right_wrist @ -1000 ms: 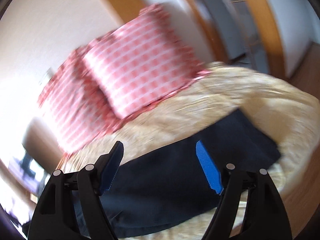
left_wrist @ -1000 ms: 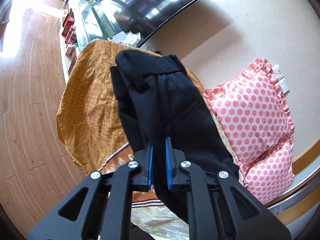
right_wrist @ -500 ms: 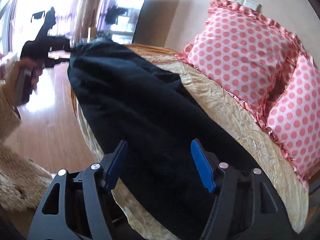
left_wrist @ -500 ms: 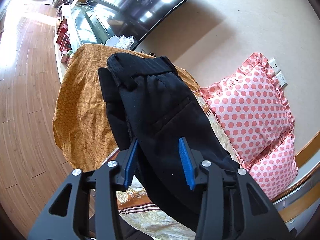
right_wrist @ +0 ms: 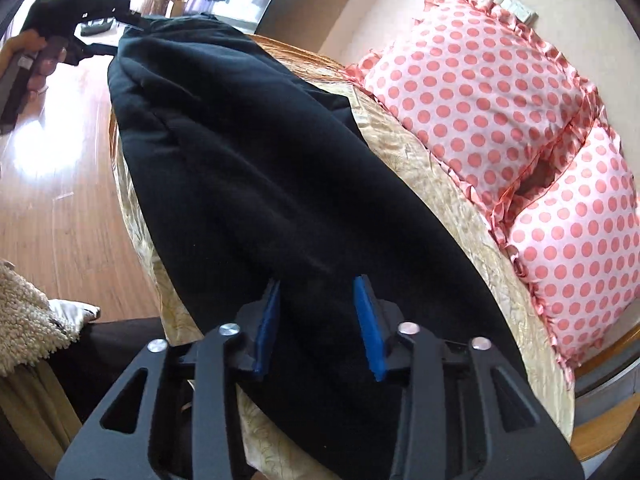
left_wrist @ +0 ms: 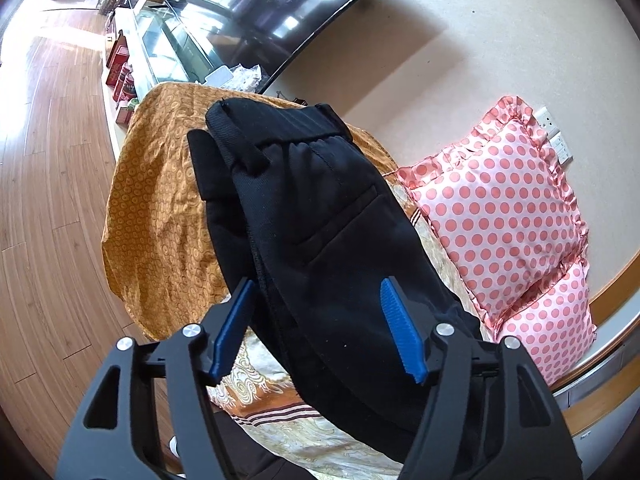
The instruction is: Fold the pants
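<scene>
One gold cloth-covered surface [left_wrist: 160, 200], and on it one pair of black pants [left_wrist: 312, 220], lying lengthwise with the waistband at the far end, already doubled leg on leg by the look of it. Two polka-dot pillows [left_wrist: 496, 208] stand just beside the pants, against the wall. Two grippers: your left gripper [left_wrist: 316, 326] is opening, its pads clear of the cloth between them; your right gripper [right_wrist: 316, 320] is closing over the pants near their hem end. Step in hand, as judged: regrasping for the next fold. Pinch every layer before carrying the hem toward the waistband.
</scene>
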Demonstrator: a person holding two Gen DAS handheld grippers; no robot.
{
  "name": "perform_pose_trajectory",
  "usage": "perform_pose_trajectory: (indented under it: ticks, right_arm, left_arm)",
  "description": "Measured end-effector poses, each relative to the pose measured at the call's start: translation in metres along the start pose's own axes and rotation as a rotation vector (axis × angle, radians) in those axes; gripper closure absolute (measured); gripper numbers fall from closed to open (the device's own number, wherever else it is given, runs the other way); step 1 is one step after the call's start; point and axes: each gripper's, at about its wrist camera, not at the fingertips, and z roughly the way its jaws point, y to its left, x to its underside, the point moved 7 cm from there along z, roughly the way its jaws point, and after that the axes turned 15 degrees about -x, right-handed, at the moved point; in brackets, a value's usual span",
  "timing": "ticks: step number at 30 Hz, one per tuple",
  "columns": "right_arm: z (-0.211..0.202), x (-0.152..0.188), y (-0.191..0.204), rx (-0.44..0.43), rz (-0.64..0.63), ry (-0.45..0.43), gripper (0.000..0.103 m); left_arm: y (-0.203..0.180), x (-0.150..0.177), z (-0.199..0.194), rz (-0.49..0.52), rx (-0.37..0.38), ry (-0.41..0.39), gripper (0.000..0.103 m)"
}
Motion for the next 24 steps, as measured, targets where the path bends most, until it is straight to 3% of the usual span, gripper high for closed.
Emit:
perform_pose_trajectory:
  ticks: [3, 7, 10, 12, 24]
  right_arm:
    - [0.007, 0.001, 0.015, 0.111, -0.136, 0.031, 0.089]
    - [-0.001, 0.004, 0.015, 0.064, -0.107, 0.023, 0.089]
    - [0.007, 0.003, 0.012, 0.117, -0.134, 0.028, 0.089]
    - [0.013, 0.0, 0.012, 0.128, -0.148, 0.029, 0.096]
    - [-0.052, 0.007, -0.001, -0.214, 0.133, -0.158, 0.098]
  left_arm:
    - [0.001, 0.0, 0.0, -0.006, 0.003, 0.002, 0.038]
    - [0.002, -0.001, -0.001, -0.003, 0.005, 0.006, 0.037]
    - [0.003, 0.0, -0.001, -0.003, 0.0, 0.005, 0.037]
    - [0.003, 0.0, -0.002, -0.007, 0.0, 0.005, 0.036]
    - [0.009, -0.007, -0.008, -0.027, 0.004, 0.006, 0.035]
